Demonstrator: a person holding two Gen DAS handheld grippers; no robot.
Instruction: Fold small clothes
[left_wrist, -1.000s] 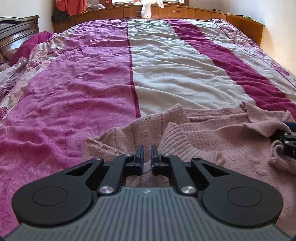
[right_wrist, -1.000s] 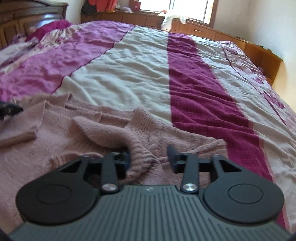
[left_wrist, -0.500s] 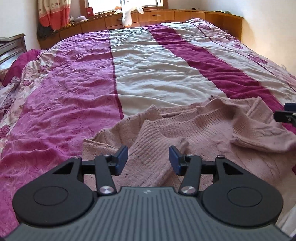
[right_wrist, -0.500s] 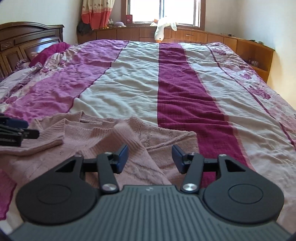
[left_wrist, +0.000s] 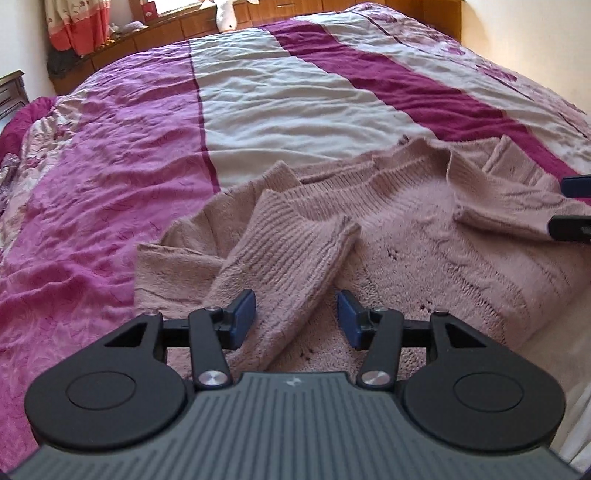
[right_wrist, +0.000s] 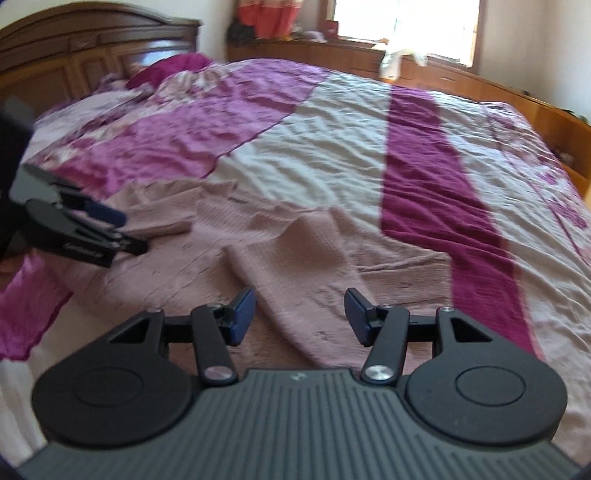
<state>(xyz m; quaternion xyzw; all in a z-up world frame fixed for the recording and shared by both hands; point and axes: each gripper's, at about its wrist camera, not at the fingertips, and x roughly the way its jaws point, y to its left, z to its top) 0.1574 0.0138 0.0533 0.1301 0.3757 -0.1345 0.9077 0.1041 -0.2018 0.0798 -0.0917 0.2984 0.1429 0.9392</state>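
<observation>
Pink knit sweater (left_wrist: 424, 236) lies flat on bed (left_wrist: 277, 96), near its front edge, so panels can fold without sliding. Both sleeves laid inward across body: fold part done. Left tongs (left_wrist: 297, 319) spread, holding nothing, above left sleeve (left_wrist: 291, 258). Right tongs (right_wrist: 299, 317) spread, empty, above right sleeve (right_wrist: 295, 273). No containers in view.

1 sweater (left_wrist: 424, 236), 2 tools (left_wrist: 296, 318) (right_wrist: 300, 316), 1 bedspread (left_wrist: 258, 96)
</observation>
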